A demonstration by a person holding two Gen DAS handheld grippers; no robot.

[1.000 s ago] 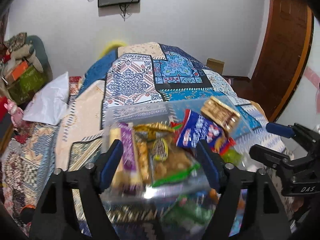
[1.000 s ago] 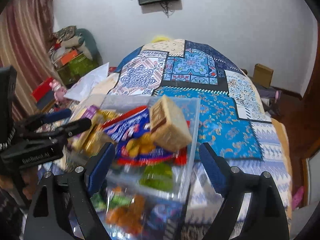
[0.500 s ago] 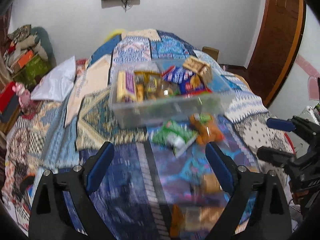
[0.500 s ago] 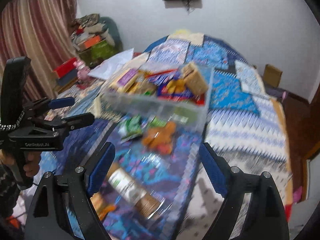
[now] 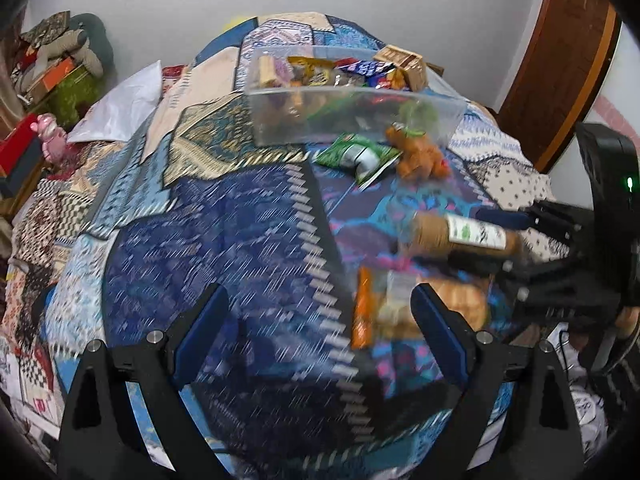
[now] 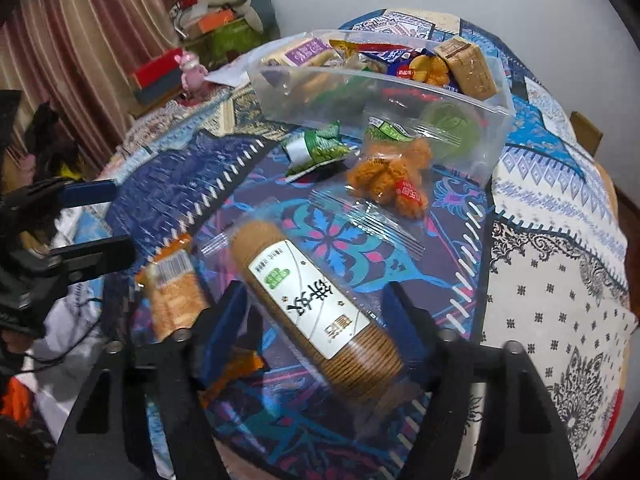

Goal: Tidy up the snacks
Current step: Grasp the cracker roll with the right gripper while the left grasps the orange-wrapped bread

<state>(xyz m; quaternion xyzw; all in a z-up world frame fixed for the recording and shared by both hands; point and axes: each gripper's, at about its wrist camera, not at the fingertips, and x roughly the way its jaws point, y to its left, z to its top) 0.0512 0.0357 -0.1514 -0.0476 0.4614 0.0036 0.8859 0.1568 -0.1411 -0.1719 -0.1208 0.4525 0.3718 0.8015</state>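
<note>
A clear plastic bin full of snack packs stands far on the patterned bed; it also shows in the left wrist view. Loose snacks lie before it: a green packet, an orange fried-snack bag, a biscuit roll and an orange-wrapped cracker pack. My right gripper is open, its jaws either side of the biscuit roll. My left gripper is open and empty over the blue quilt, left of the cracker pack.
The bed is covered by a patchwork quilt. A white pillow lies at its left. Stacked boxes and clothes stand by the wall, beside a curtain. A wooden door is at the right.
Both grippers have pulled back from the bin toward the near end of the bed. The right gripper has come down around the biscuit roll.
</note>
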